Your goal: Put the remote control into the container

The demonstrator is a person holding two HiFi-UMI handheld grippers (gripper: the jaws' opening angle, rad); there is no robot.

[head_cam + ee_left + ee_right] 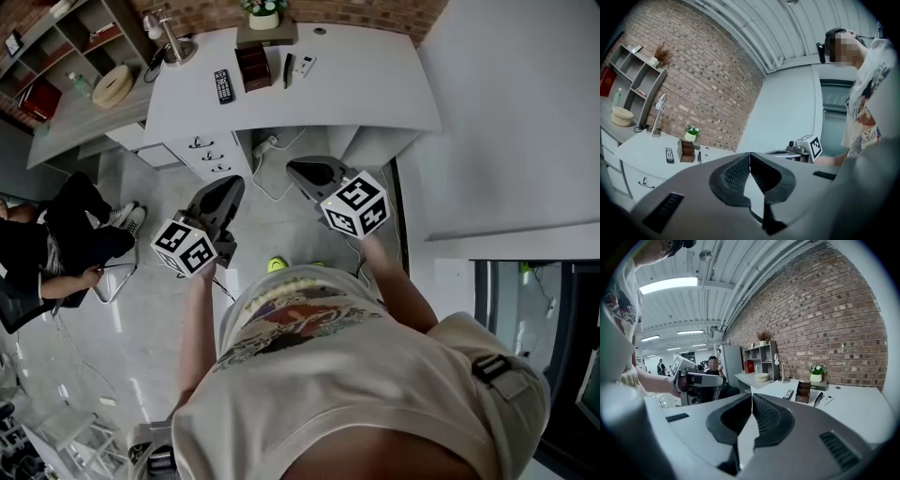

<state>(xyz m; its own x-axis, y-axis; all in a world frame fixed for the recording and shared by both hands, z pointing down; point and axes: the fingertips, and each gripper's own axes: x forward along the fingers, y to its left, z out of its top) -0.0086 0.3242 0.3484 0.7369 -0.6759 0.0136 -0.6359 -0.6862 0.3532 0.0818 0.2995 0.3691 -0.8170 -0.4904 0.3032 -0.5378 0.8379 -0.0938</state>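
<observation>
My left gripper hangs over the floor, short of the white desk. Its jaws are pressed together with nothing in them. Up on the desk, the black remote lies flat just left of the brown container. Right gripper is the same deal, jaws closed tight, empty.

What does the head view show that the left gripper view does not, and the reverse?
Only the head view: a seated person and the grey floor. Only the left gripper view: the ceiling, and the left gripper with its fingers meeting, nothing between them. Both: the white desk, the remote control lying beside the brown container on it, and the right gripper.
</observation>
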